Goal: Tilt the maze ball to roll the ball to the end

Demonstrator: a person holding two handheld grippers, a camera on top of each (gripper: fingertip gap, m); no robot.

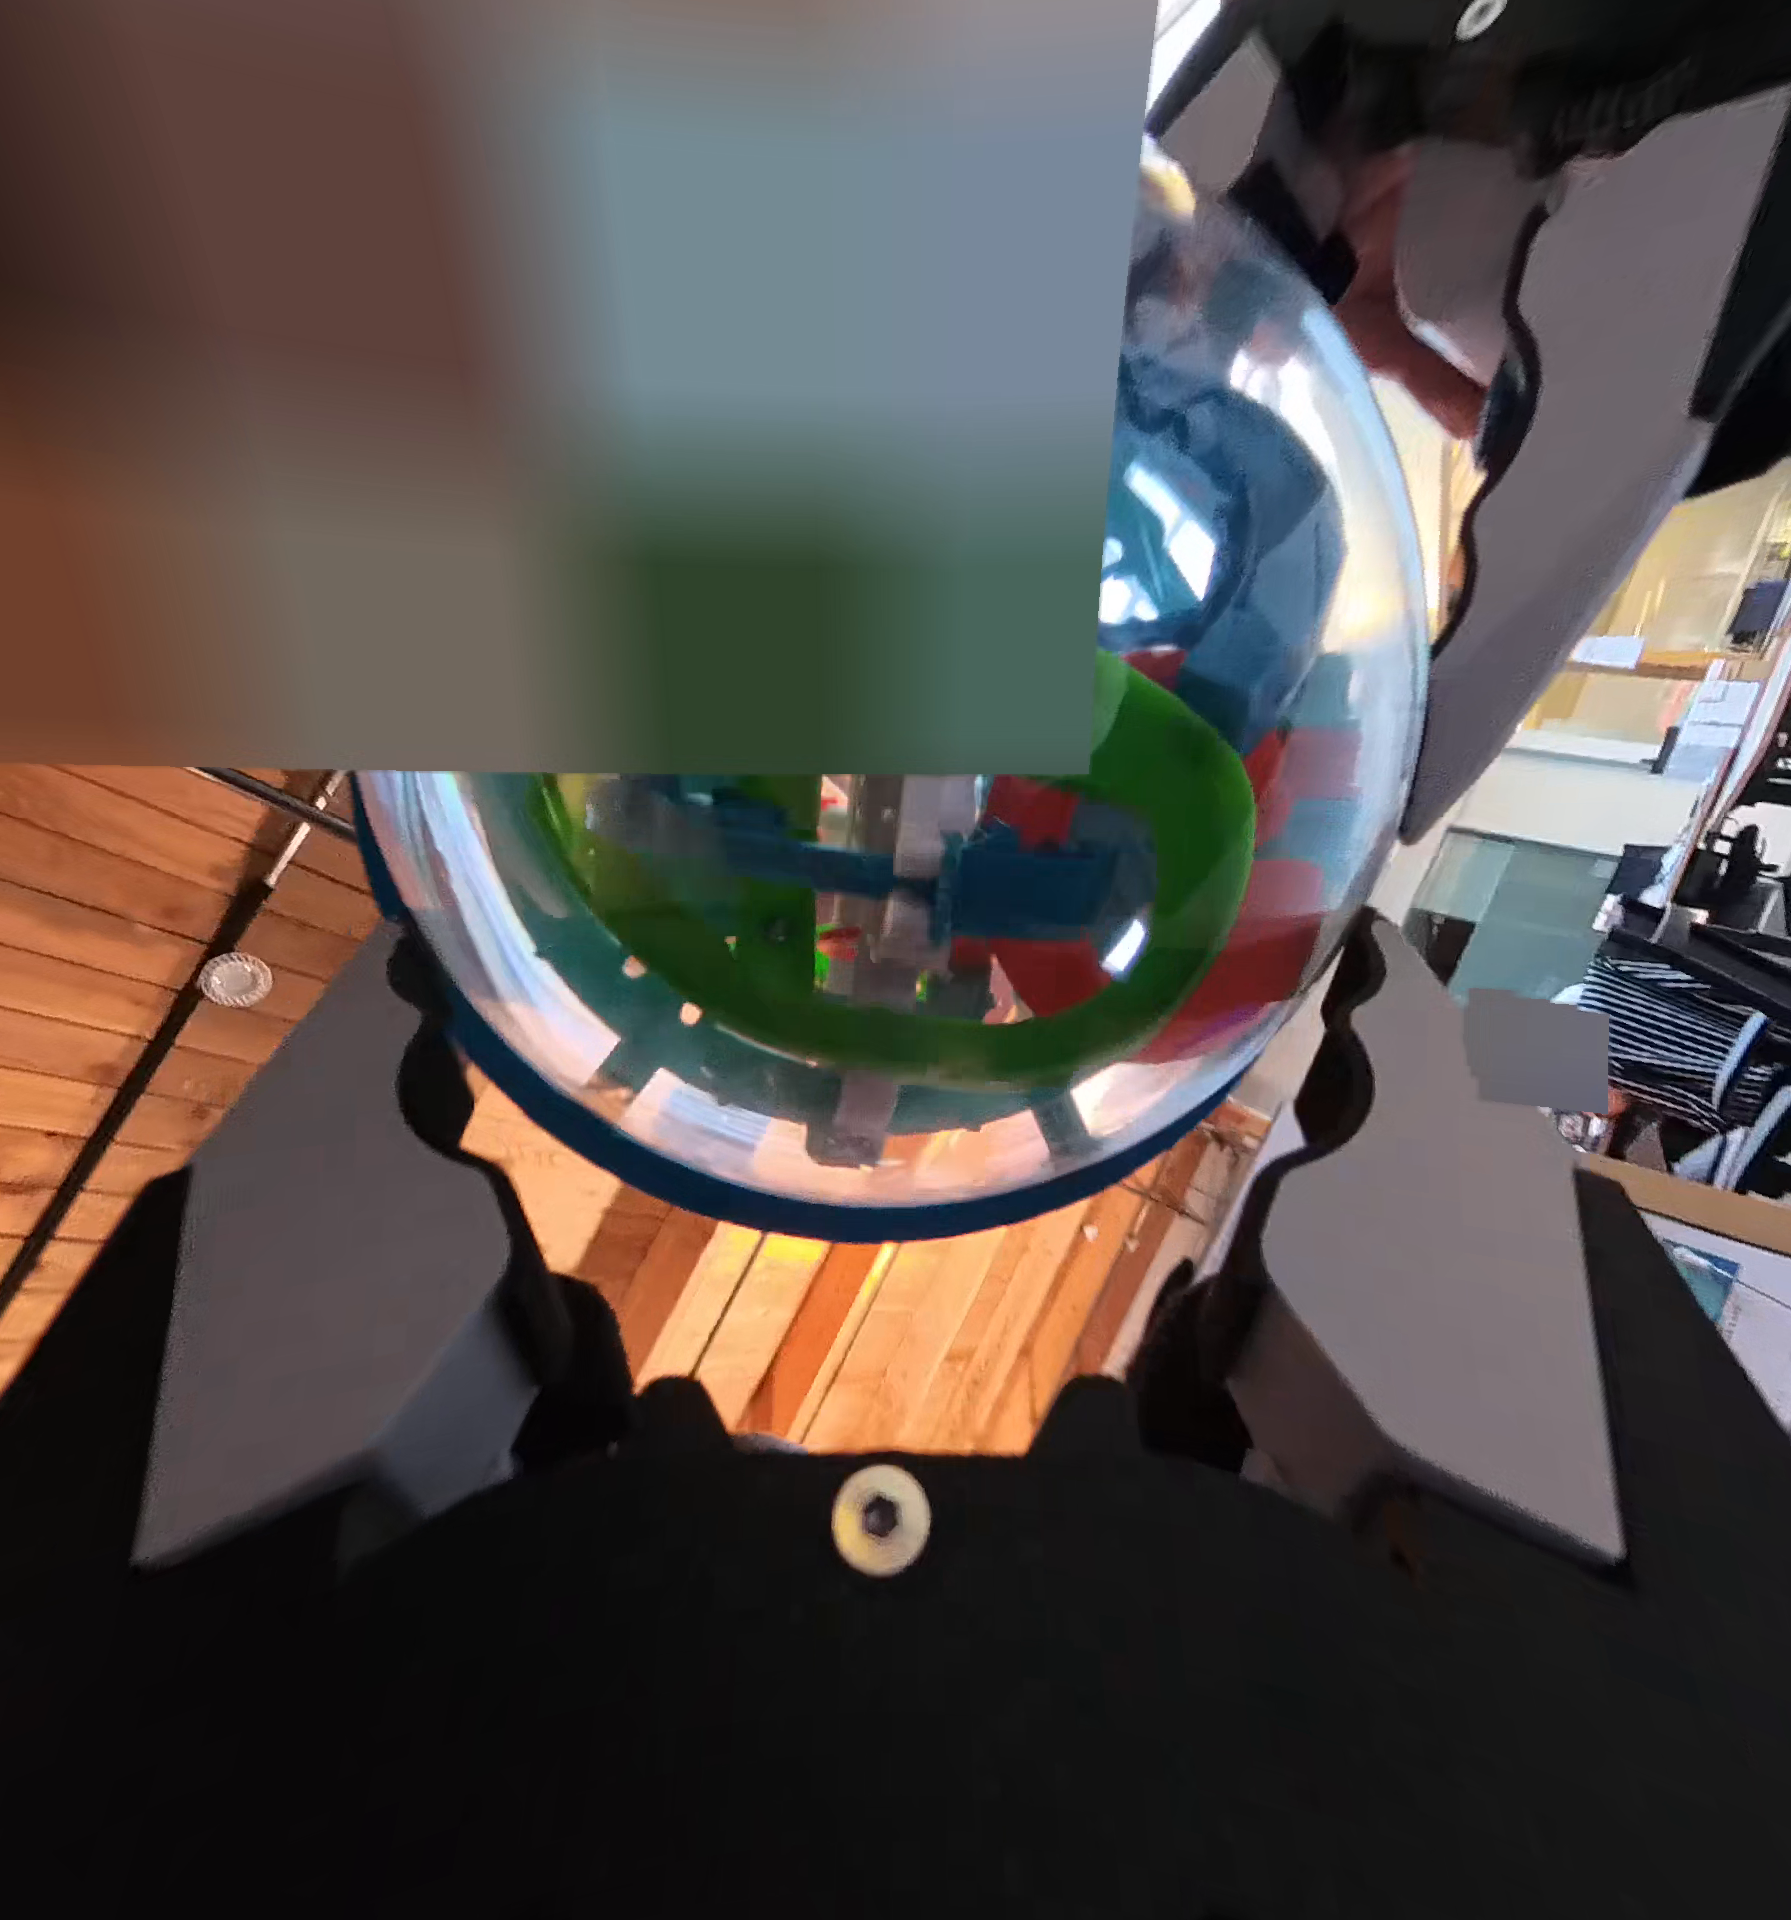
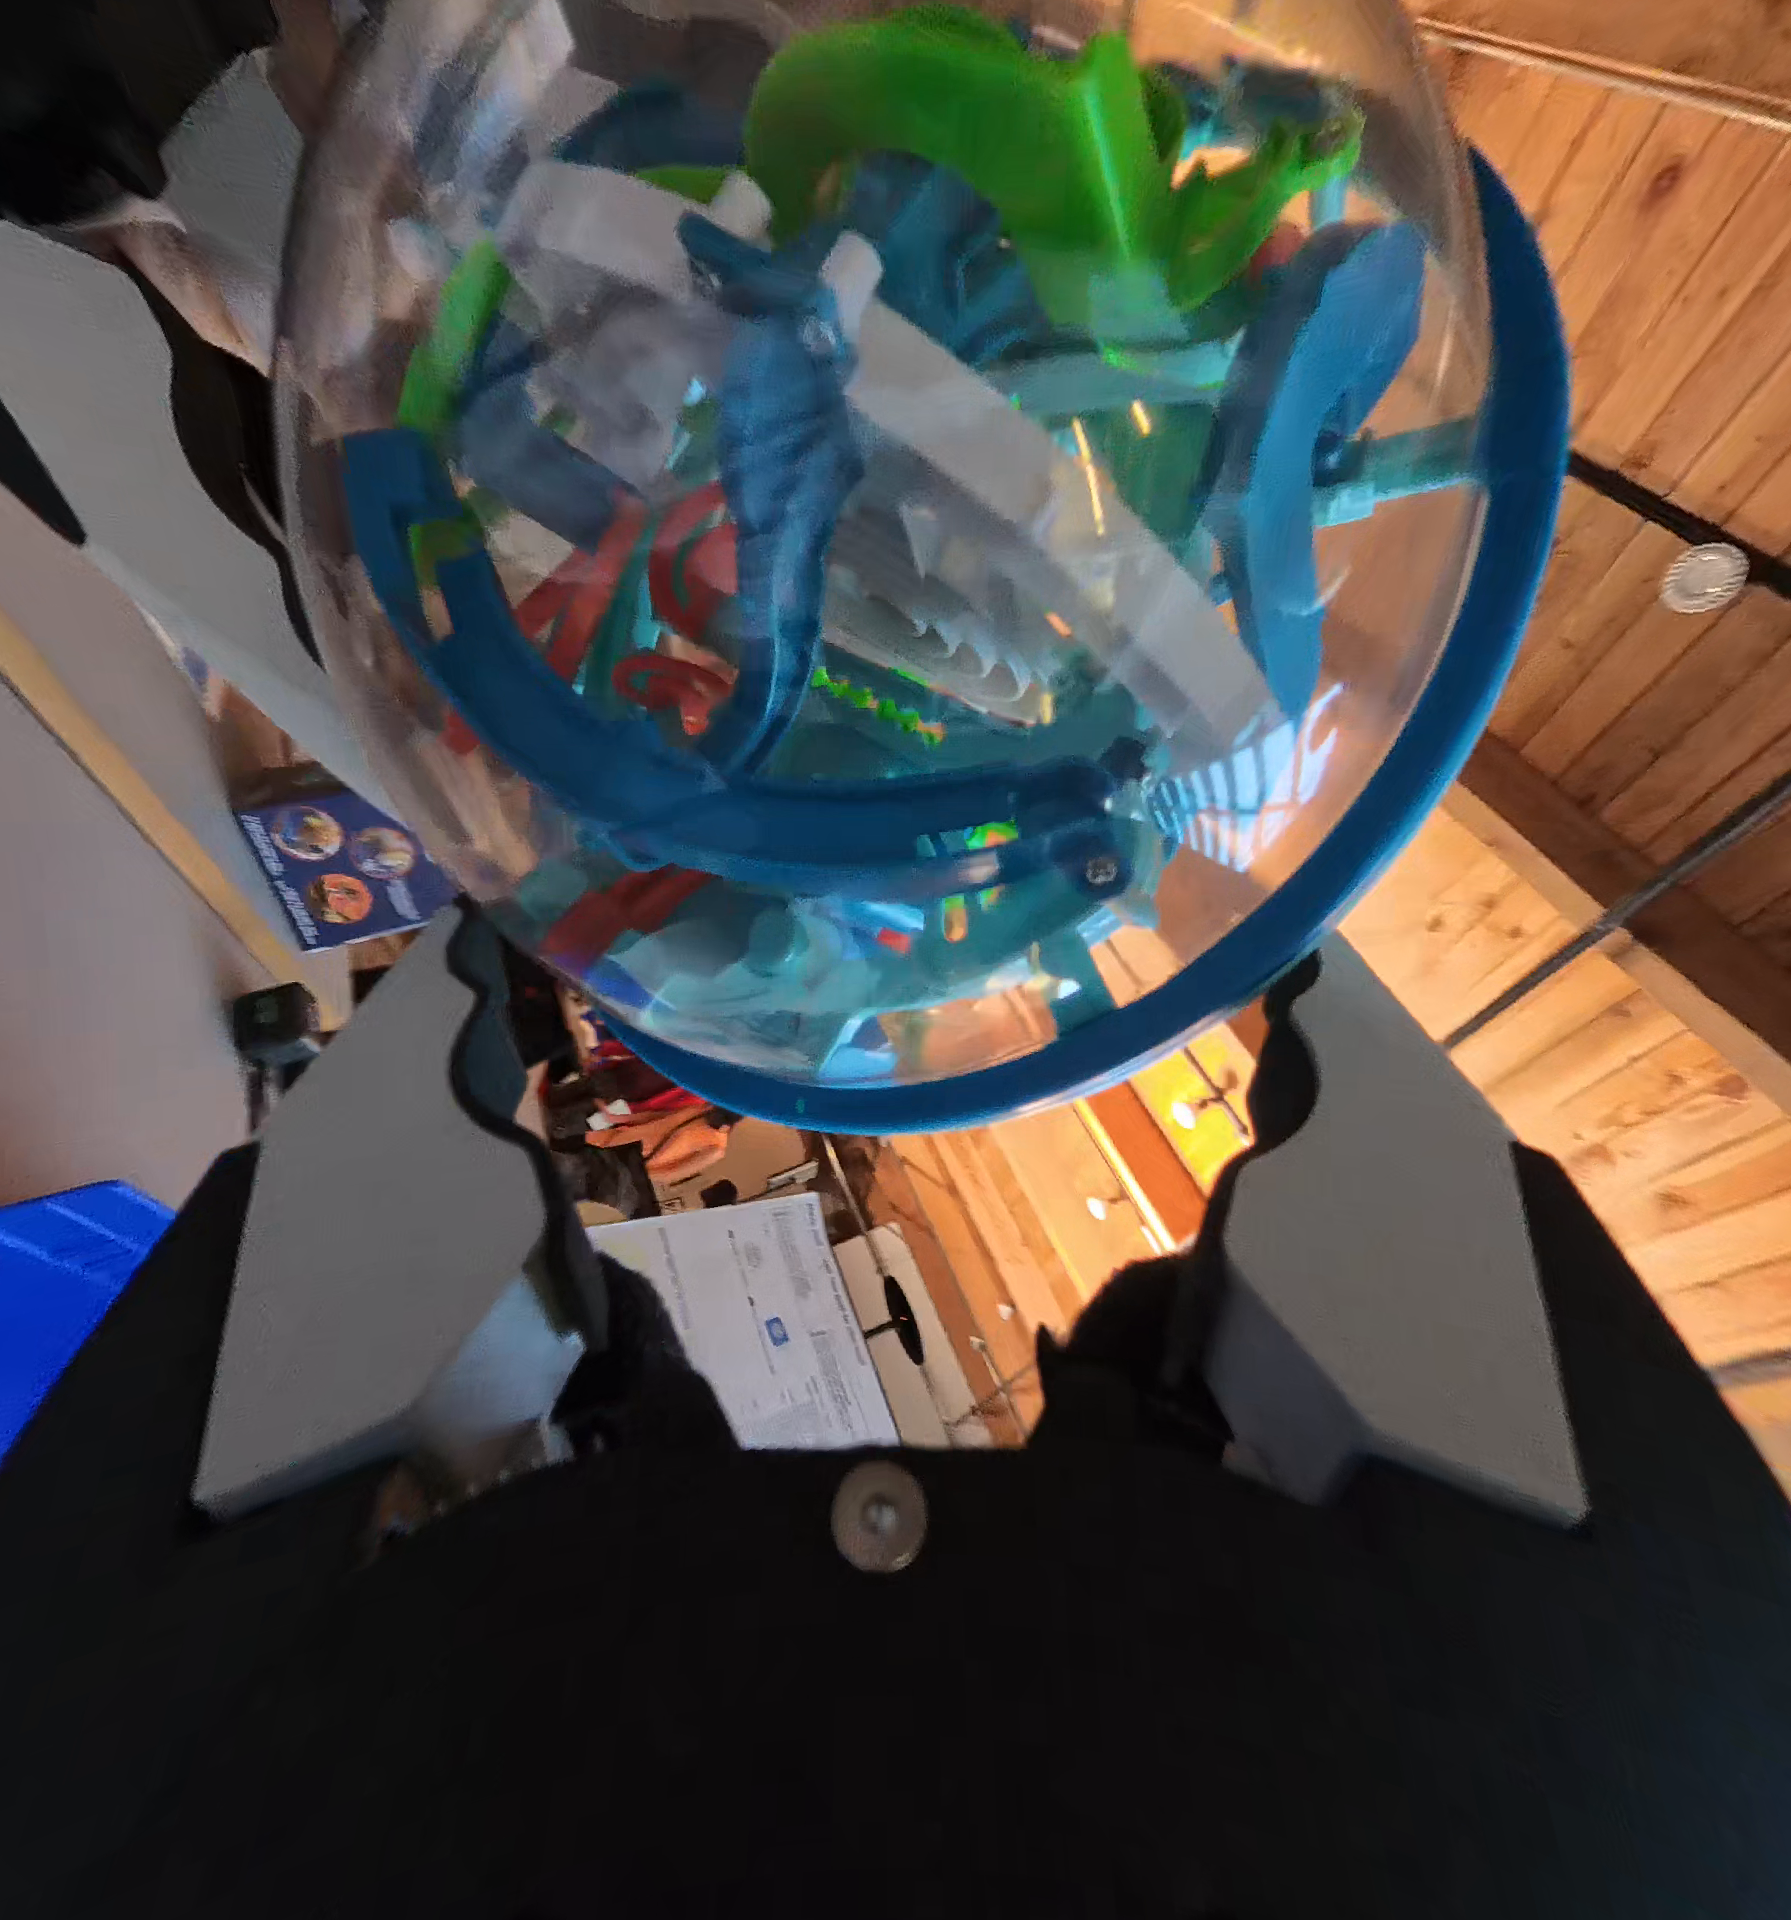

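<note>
The maze ball is a clear plastic sphere with a blue equator band and green, blue, red and grey tracks inside. It is held up in the air between both grippers. My left gripper has its jaws spread wide, with both fingertips pressed on the sphere's lower sides. My right gripper clamps the maze ball the same way from the opposite side. The right gripper also shows at the top right of the left wrist view. I cannot pick out the small rolling ball among the tracks.
Both cameras look upward at a wooden plank ceiling with a round fitting. A blue bin sits at the left. A white box with a label lies beyond the right gripper. Chairs and desks stand at the right.
</note>
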